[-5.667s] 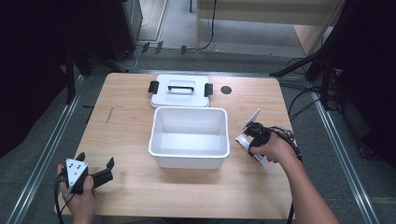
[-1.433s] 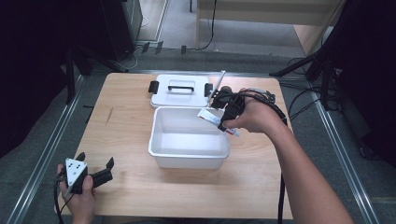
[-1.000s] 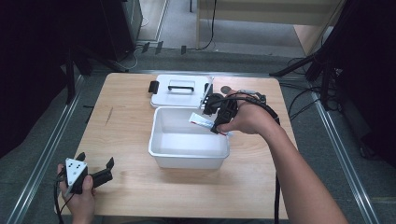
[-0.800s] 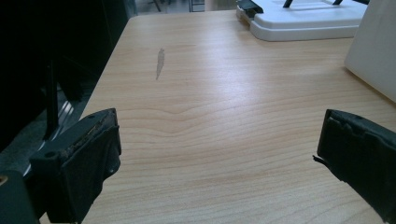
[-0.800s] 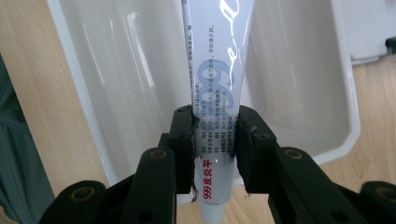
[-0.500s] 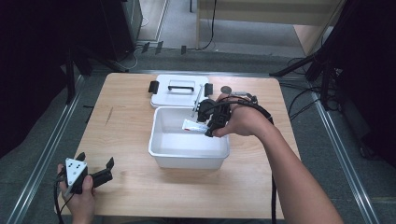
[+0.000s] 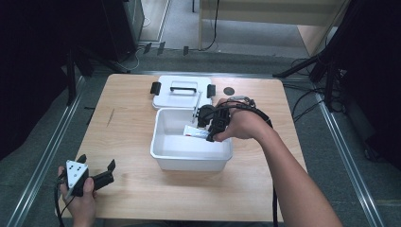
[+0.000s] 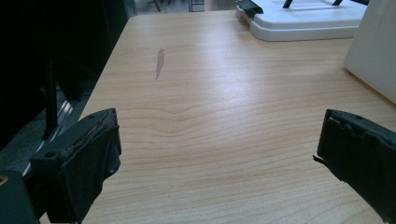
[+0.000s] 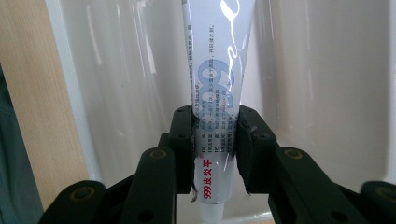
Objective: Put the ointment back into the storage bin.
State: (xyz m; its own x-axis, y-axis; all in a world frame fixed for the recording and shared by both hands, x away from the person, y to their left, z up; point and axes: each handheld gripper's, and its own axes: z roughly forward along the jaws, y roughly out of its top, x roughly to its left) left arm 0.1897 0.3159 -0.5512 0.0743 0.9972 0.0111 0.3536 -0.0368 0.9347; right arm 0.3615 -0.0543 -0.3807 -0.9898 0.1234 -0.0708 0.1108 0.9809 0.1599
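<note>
Counted on the table (image 7: pixel 142 118): one white bin (image 7: pixel 191 158), one white lid (image 7: pixel 182 97) with a single handle and two black latches, one tube (image 9: pixel 212 93), one dark round spot (image 7: pixel 229 91). Grippers: two, left gripper (image 7: pixel 97 178) and right gripper (image 7: pixel 204 124).

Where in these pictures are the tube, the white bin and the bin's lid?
tube (image 9: pixel 215 84): right gripper view, on its printed body.
white bin (image 7: pixel 189 160): high view, on its near wall.
lid (image 7: pixel 179 98): high view, on its top below the handle.
</note>
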